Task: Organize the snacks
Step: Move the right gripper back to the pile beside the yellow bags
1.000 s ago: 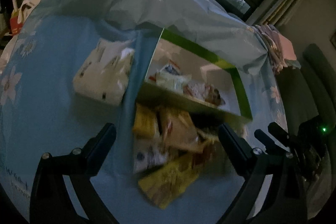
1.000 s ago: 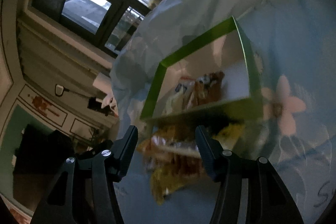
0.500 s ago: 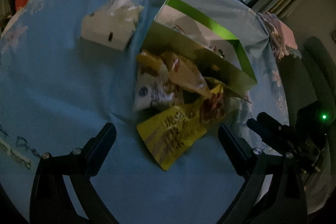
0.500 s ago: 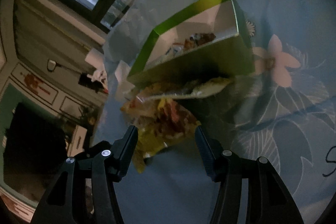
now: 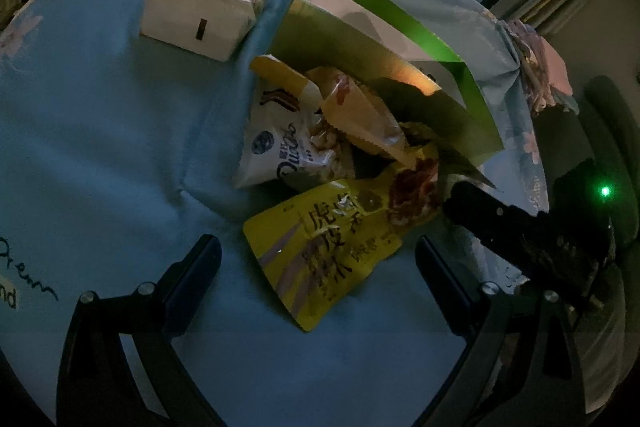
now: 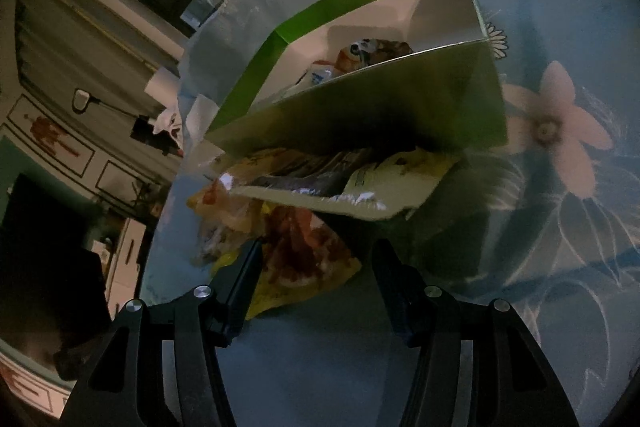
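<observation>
Now the snacks lie in a loose heap on a counter covered by a light blue flowered cloth (image 5: 100,147), right against the near wall of a green cardboard box (image 5: 400,23) that stands open toward the far edge. A yellow packet with Chinese lettering (image 5: 320,251) lies nearest, flat on the cloth, its red-printed end pointing toward the box. Beside it a white bag with a blue badge (image 5: 276,147) leans on an orange-and-clear packet (image 5: 360,115), which rests against the box wall. A few more snacks show inside the box (image 6: 360,55) in the right wrist view. A white tissue pack (image 5: 200,15) sits on the cloth just left of the box, apart from the heap.

The left tongs (image 5: 318,263) stand wide, empty, with the near end of the yellow packet between the tips but untouched. The right tongs (image 6: 316,267) are about half spread over the red-printed end of that packet; the left finger (image 6: 244,267) is at the wrapper's edge, but whether it touches cannot be told. In the left wrist view the right tongs reach in from the right, their tip at that same end.
</observation>
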